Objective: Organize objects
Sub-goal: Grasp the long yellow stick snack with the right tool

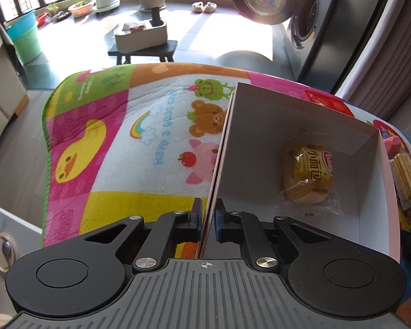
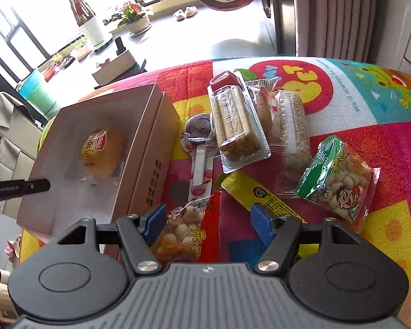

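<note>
White box: my left gripper pinches its side wall.
Yellow bread pack: lies inside the box.
Right gripper: wide apart, over my red snack bag.

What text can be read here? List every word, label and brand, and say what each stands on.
"Have a good", the rest blurred: play mat.
"小面包": bread packet; its red logo is too blurred to read.
"GenRobot.AI": side of the left gripper, read in the right wrist view.
Box: Chinese print on the side, too blurred.
Green snack packet: print unreadable.
</note>
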A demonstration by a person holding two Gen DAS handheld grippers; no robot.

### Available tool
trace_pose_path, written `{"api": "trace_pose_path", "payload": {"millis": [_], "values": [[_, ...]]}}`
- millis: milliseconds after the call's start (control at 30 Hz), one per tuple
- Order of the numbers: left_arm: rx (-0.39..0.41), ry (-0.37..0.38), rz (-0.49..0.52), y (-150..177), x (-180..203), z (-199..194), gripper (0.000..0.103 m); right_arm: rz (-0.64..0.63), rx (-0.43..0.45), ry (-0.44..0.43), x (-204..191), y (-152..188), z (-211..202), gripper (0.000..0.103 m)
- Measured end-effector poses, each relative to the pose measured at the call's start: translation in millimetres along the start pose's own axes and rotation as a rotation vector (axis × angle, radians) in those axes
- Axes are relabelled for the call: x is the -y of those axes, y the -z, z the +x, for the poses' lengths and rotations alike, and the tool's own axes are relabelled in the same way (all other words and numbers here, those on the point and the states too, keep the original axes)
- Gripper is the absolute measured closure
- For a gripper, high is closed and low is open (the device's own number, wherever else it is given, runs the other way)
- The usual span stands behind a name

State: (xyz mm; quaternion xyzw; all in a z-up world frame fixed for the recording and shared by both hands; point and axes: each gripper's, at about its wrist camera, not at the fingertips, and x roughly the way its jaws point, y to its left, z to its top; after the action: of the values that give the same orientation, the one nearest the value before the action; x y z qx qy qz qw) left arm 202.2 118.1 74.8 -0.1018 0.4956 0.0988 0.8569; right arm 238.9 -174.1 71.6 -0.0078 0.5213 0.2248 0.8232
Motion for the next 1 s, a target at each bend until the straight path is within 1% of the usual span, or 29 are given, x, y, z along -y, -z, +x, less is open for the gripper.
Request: {"api": "trace_pose_path", "payload": {"millis": [33,100,167,233,333,367,433,533,600,667,733,767,800,833,900,933,967,1000], "values": [[0.000,0.000,-0.002,0.1,0.0,-0.1,0.092,-0.001,-0.004,-0.005,-0.4,-1.4,3.6,0.035],[-0.001,-0.001,-0.006,0.1,0.3,-0.2,0.092,-0.046,-0.028,-0.016,-6.2,-2.2,10.7,0.035],[0.000,-0.002,-0.007,0.2,-0.1,-0.5,0.092,-0.127,-0.068,-0.026,-13.2,3.3,14.4,0.035],[-0.001,0.000,-0.011,0.2,-0.4,-0.6,0.092,-0.188,-0.065,-0.038,-14.9,10.1,6.6,0.035],[0.000,0.003,-0.014,0.7,-1.2,-0.7,0.092,-0.245,-0.098,-0.048,-8.4,15.4,-7.6,0.035],[0.000,0.003,-0.017,0.8,-1.4,-0.9,0.092,-0.264,-0.113,-0.042,-6.2,17.6,-11.0,0.035],[0.000,0.005,-0.025,0.7,-1.5,-1.2,0.092,-0.315,-0.126,-0.001,-3.1,23.4,-19.4,0.035],[-0.003,0.004,-0.029,0.4,-1.2,-1.5,0.092,-0.288,-0.082,-0.011,8.2,22.5,-38.2,0.035],[-0.004,0.003,-0.028,0.4,-1.1,-1.7,0.092,-0.269,-0.035,0.033,13.8,17.2,-44.7,0.035],[-0.005,0.004,-0.032,0.4,-1.2,-1.6,0.092,-0.259,0.007,0.093,20.0,8.6,-41.0,0.035],[-0.009,0.003,-0.035,0.6,-1.2,-1.6,0.092,-0.244,0.012,0.129,26.4,-0.4,-28.6,0.043],[-0.009,0.003,-0.034,0.9,-1.1,-1.7,0.092,-0.245,0.006,0.139,28.6,-3.4,-22.3,0.050],[-0.009,0.003,-0.032,1.3,-0.9,-1.8,0.092,-0.251,-0.003,0.151,30.0,-5.6,-15.9,0.054],[-0.007,0.003,-0.033,1.1,-1.1,-1.9,0.092,-0.258,-0.016,0.162,30.6,-6.6,-8.5,0.056],[-0.005,0.006,-0.035,1.5,-1.8,-2.2,0.092,-0.258,-0.045,0.148,30.5,-5.4,-2.6,0.065],[-0.004,0.007,-0.037,1.6,-2.4,-2.2,0.092,-0.263,-0.056,0.135,28.5,-2.2,-2.3,0.067],[-0.004,0.008,-0.039,2.0,-2.6,-2.2,0.092,-0.282,-0.067,0.130,25.2,2.6,-2.7,0.070],[-0.003,0.009,-0.040,2.3,-2.7,-2.4,0.092,-0.304,-0.087,0.125,21.3,8.6,-3.2,0.077]]}}
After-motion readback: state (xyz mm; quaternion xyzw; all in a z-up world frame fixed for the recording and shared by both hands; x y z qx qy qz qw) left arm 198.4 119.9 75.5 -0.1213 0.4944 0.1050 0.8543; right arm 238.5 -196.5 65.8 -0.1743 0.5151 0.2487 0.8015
